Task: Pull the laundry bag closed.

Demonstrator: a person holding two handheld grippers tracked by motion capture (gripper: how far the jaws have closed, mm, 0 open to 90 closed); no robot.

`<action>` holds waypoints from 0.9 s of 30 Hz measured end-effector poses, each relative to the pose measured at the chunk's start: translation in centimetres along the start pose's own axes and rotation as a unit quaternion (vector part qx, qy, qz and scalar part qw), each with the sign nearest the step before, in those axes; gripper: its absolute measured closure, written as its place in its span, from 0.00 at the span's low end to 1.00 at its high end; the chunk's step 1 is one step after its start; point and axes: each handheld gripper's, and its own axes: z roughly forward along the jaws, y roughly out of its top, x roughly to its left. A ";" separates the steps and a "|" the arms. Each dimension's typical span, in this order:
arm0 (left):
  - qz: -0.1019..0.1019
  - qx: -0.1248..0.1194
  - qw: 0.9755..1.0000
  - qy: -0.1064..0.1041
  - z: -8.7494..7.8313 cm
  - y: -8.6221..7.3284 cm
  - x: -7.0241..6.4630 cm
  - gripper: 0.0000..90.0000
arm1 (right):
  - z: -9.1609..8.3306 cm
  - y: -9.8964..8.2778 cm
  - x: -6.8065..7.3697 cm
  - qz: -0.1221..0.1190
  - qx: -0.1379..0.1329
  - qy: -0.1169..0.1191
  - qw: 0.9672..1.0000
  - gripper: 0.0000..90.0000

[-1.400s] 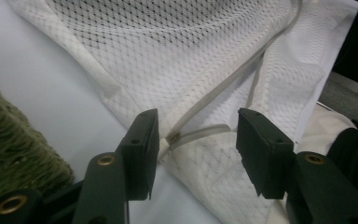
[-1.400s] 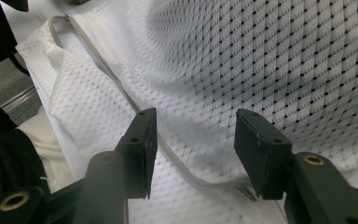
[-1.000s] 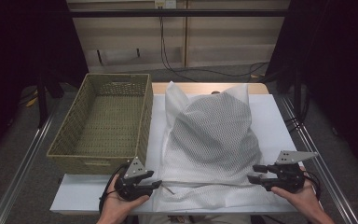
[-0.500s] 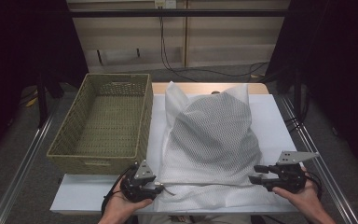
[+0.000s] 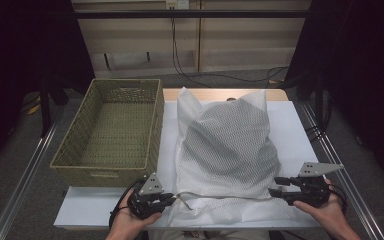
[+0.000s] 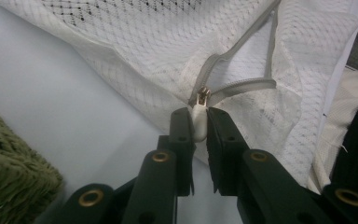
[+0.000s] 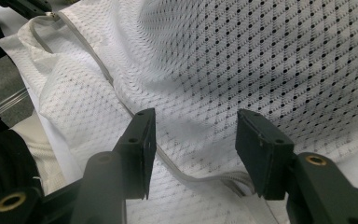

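A white mesh laundry bag (image 5: pixel 230 150) lies stuffed on the white table, its zipper (image 5: pixel 220 196) running along the near edge. My left gripper (image 5: pixel 169 199) is at the bag's near left corner. Its jaws have just been closing and now pinch the white zipper pull (image 6: pixel 199 126) below the metal slider (image 6: pixel 204 94); the left gripper (image 6: pixel 199 116) is shut on it. At the near right corner, my right gripper (image 5: pixel 276 185) stands open. In its own view the right gripper (image 7: pixel 196 135) has its jaws wide apart over the mesh (image 7: pixel 261 60) and the zipper tape (image 7: pixel 168 163).
A green woven basket (image 5: pixel 105 175) stands left of the bag, close to my left hand. The table (image 5: pixel 95 207) ends just in front of both hands. Metal rails run along both sides, and cables hang at the back wall.
The left gripper has edged toward the bag's corner and its jaws have closed on the zipper pull. The right gripper and the bag have stayed put.
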 end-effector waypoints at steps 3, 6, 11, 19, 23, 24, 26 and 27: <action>-0.010 -0.012 1.000 -0.009 0.0 -0.1 0.1 0.90 | 0.0 0.0 0.0 0.001 0.001 -0.002 1.000 0.54; -0.018 -0.019 1.000 -0.014 -0.3 0.0 0.3 0.90 | 0.0 -0.1 -0.1 0.002 0.001 -0.003 1.000 0.53; -0.019 -0.035 0.999 -0.024 -0.4 0.2 0.1 0.91 | 0.1 0.0 -0.1 0.002 0.003 -0.004 1.000 0.53; -0.014 -0.020 0.999 -0.032 1.2 1.2 0.1 0.88 | 0.3 0.0 0.0 0.003 0.007 -0.001 1.000 0.53; -0.009 -0.009 0.999 -0.038 1.9 1.3 -0.4 0.84 | 0.3 0.0 -0.1 0.002 0.006 -0.001 1.000 0.53; -0.009 -0.009 0.999 -0.042 2.0 1.3 -0.4 0.82 | 0.3 0.0 -0.1 0.002 0.007 -0.001 1.000 0.53; -0.009 -0.002 0.999 -0.040 2.0 1.3 -0.4 0.79 | 0.3 0.0 0.0 0.001 0.007 0.001 1.000 0.53; -0.008 -0.001 0.999 -0.040 2.0 1.3 -0.3 0.78 | 0.3 0.0 0.0 0.001 0.007 0.001 1.000 0.53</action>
